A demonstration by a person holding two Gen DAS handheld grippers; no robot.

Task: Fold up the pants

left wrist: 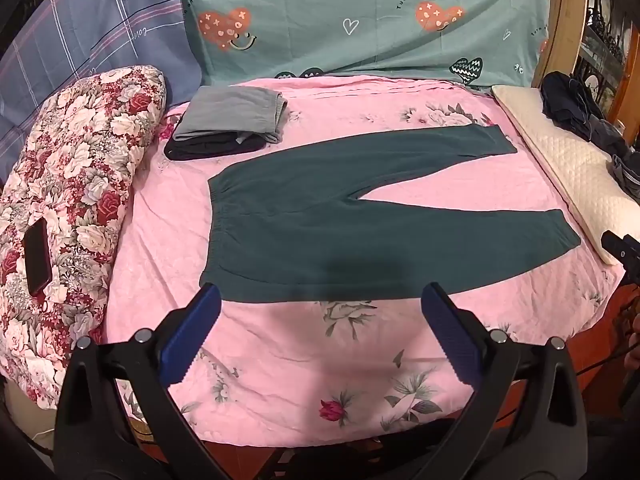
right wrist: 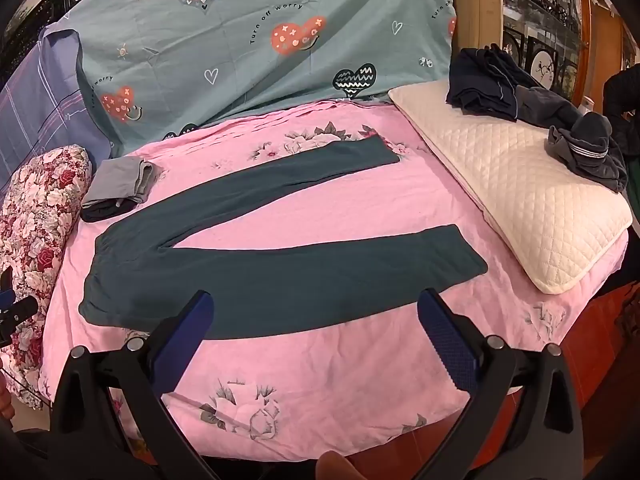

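Dark teal pants [left wrist: 320, 236] lie flat on the pink floral bedsheet [left wrist: 304, 368], waistband to the left, both legs spread apart pointing right. They also show in the right wrist view [right wrist: 248, 276]. My left gripper [left wrist: 320, 300] is open and empty, hovering just before the near edge of the pants close to the waistband end. My right gripper [right wrist: 314, 308] is open and empty, hovering over the near leg's lower edge. The right gripper's tip shows at the right edge of the left wrist view [left wrist: 620, 248].
A folded stack of grey and black clothes [left wrist: 228, 124] sits at the back left. A floral quilt [left wrist: 68, 200] with a black phone [left wrist: 38, 256] lies left. A white quilted pillow [right wrist: 516, 196] carrying dark unfolded clothes [right wrist: 532, 108] lies right. Teal pillow [left wrist: 360, 16] behind.
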